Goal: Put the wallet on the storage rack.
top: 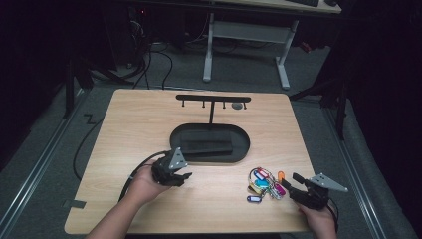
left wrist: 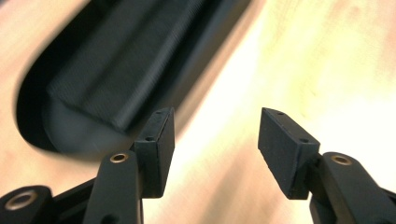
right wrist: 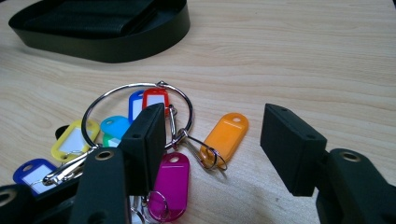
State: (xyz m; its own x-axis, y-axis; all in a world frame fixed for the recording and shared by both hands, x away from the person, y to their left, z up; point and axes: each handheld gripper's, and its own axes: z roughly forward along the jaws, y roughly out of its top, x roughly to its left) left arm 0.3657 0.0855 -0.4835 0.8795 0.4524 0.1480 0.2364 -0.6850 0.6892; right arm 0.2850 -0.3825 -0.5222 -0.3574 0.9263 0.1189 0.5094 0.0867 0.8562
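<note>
Evidently readying a pickup, the right gripper (top: 294,185), jaws spread and empty, sits just beside the bunch of coloured key tags (top: 264,182) at lower right, while the left gripper (top: 180,175), likewise released, waits near the black oval tray (top: 209,157).

Take the black oval tray (top: 211,141) as your landmark. Behind it a hook rack (top: 213,99) stands upright and blocks a straight path over its far rim. On its near right, a bunch of key tags (top: 264,182) lies on the table (top: 124,129). To its left and near left, bare wood lets your gripper pass.
</note>
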